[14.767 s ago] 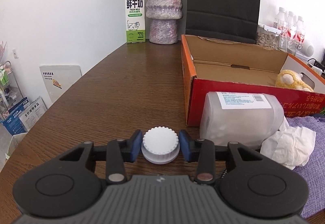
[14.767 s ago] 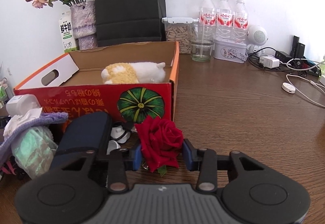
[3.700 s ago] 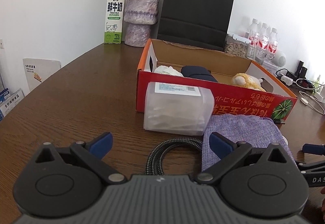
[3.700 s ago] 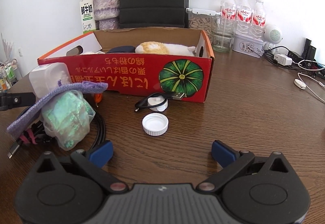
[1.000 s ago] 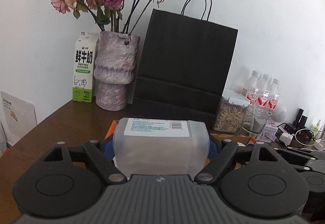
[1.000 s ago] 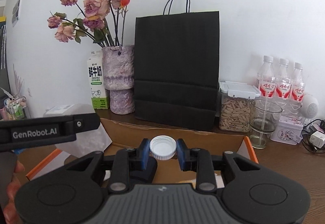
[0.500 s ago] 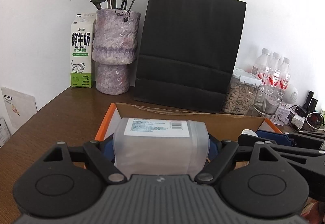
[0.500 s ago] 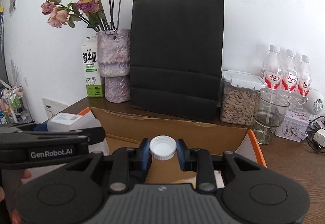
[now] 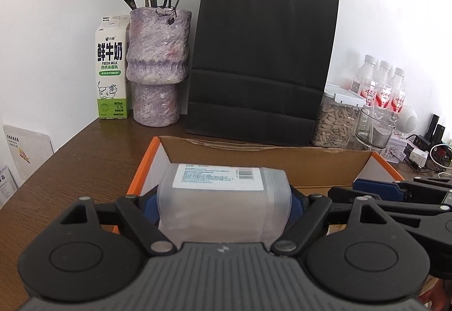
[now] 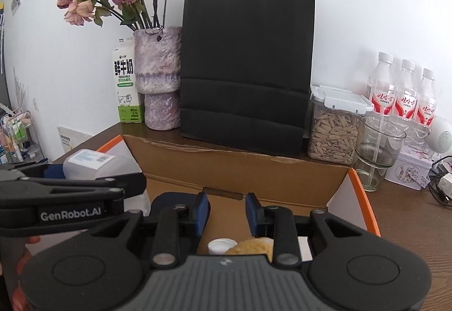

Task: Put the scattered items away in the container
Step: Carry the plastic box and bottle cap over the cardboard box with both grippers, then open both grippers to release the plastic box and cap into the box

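The left hand-held gripper clamps the translucent plastic jar over the cardboard box – not yet dropped. The right hand-held gripper, jaws just opened, holds nothing; the white cap lies inside beside the plush toy. Dark wooden table, white wall – other strays unseen.

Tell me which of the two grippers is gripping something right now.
The left gripper: its pads clamp the translucent plastic container above the cardboard box. The right gripper has just opened; nothing sits between its pads.
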A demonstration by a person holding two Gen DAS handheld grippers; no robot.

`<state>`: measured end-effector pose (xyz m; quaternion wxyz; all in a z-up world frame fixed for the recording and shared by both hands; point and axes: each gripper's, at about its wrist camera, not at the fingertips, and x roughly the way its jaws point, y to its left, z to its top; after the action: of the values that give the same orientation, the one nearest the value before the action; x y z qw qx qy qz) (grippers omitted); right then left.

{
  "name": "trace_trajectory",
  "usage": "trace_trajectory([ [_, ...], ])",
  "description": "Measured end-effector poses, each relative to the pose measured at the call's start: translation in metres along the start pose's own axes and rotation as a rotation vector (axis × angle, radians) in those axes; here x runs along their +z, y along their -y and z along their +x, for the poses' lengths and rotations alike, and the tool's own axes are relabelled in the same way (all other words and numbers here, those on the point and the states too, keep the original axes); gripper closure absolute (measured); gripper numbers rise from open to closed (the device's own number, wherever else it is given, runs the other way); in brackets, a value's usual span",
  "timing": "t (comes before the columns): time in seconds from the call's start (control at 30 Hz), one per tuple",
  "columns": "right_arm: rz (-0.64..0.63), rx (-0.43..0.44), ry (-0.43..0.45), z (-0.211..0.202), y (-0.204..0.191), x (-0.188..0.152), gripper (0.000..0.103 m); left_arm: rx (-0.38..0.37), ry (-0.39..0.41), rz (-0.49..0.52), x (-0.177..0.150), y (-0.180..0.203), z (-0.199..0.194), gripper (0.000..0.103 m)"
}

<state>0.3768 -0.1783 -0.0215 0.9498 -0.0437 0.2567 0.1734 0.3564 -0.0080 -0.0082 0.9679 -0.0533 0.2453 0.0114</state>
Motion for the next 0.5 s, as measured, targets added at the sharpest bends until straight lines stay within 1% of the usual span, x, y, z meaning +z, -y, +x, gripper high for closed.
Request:
trace_trajectory([
  [0.03,0.001,-0.007,0.0,0.0,0.0,0.001,0.066,0.006,0.001,-0.001,0.0,0.0,0.0,0.019],
  [0.1,0.004,-0.032,-0.002,-0.001,0.002,0.001,0.047,0.016,0.007,-0.004,0.001,-0.002,-0.002,0.016],
  [0.13,0.01,-0.05,-0.003,-0.001,0.004,0.002,0.041,0.025,0.012,-0.011,0.002,-0.003,-0.003,0.014],
  [0.17,0.018,-0.067,-0.004,-0.001,0.006,0.003,0.029,0.035,0.02,-0.018,0.004,-0.005,-0.005,0.008],
  [0.2,0.029,-0.086,-0.005,-0.002,0.009,0.003,0.019,0.049,0.029,-0.024,0.005,-0.006,-0.006,0.0],
  [0.23,0.04,-0.1,-0.008,-0.002,0.013,0.004,0.014,0.06,0.042,-0.03,0.006,-0.007,-0.008,0.0],
  [0.27,0.045,-0.103,-0.01,-0.004,0.016,0.005,0.005,0.067,0.051,-0.033,0.007,-0.008,-0.01,0.0],
  [0.3,0.049,-0.098,-0.01,-0.005,0.019,0.006,0.0,0.071,0.054,-0.033,0.008,-0.008,-0.011,0.0],
  [0.4,0.052,-0.062,-0.019,-0.009,0.023,0.007,0.0,0.076,0.056,-0.015,0.008,-0.005,-0.012,0.0],
  [0.5,0.039,-0.052,-0.014,-0.011,0.021,0.008,0.0,0.087,0.055,0.001,0.008,-0.003,-0.013,0.0],
])
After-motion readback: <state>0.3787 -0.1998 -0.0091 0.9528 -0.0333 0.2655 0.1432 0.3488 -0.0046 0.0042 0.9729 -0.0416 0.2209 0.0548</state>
